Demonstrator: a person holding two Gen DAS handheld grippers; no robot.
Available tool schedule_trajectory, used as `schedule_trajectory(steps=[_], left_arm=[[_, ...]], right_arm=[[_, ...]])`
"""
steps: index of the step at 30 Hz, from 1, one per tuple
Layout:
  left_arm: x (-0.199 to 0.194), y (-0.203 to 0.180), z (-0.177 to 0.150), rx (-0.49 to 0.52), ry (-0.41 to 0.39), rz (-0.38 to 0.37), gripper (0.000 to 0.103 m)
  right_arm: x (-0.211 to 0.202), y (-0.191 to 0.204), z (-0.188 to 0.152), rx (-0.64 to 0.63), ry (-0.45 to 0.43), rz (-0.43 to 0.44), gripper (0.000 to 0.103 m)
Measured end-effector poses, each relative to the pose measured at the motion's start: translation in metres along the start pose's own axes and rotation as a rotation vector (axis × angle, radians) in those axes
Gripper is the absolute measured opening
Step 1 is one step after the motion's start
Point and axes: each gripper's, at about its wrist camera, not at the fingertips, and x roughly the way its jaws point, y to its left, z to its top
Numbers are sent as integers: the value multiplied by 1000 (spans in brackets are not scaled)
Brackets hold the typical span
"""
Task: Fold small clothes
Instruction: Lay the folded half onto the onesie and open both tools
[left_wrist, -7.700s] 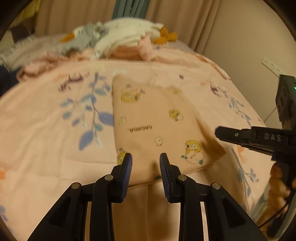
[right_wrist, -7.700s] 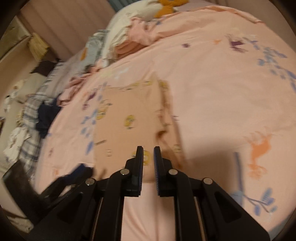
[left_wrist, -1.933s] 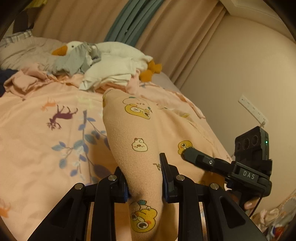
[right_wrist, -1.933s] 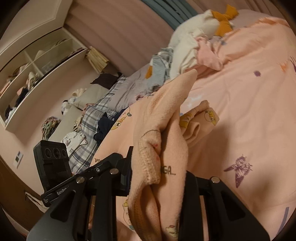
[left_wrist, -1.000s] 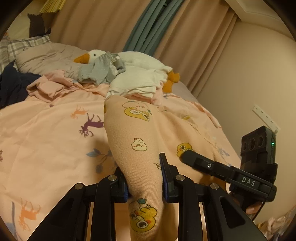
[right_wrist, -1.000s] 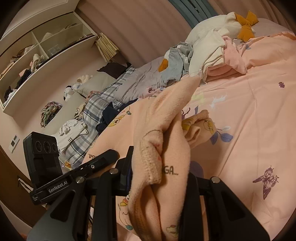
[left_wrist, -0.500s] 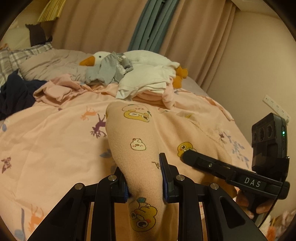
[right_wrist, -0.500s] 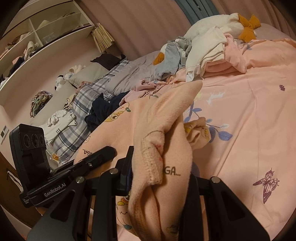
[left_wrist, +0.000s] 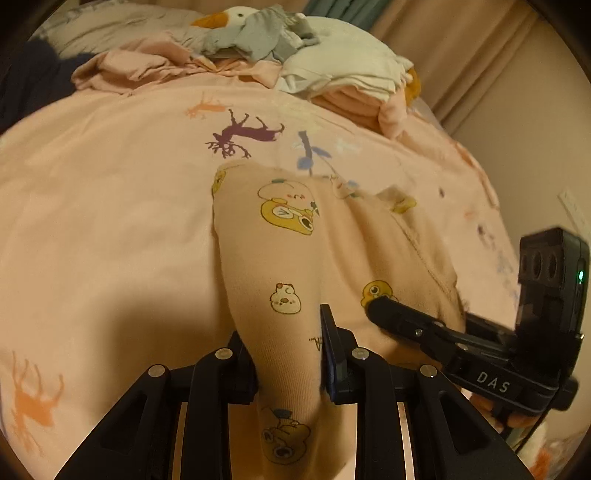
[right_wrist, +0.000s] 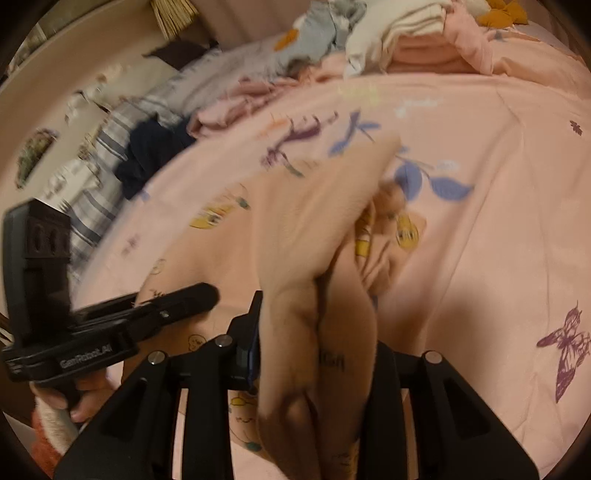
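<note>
A: Two grippers on one peach top (left_wrist: 295, 258), its far part lying on the pink bedspread (left_wrist: 110, 221). Left gripper (left_wrist: 288, 354) pinches a bunched edge; right gripper (right_wrist: 314, 343) pinches another. Both jaws have just eased wider, cloth between them

B: Handling?

A: Light, soft, floppy knit; it sags. Best taken at hem corners

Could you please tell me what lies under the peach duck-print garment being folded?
The pink animal-print bedspread shows all around the peach duck-print garment. Whatever lies directly beneath the garment is covered by it.
</note>
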Motion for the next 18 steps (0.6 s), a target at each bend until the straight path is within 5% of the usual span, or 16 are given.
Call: schedule_trajectory(steps=[7,18], left_arm=[[-4,12,-2,-44,28,47,50],[-44,21,1,-63,-144,219,49]], right_arm=[[-6,-22,-7,139,37,58,40],[-42,-28,-7,157,-31,-18,36]])
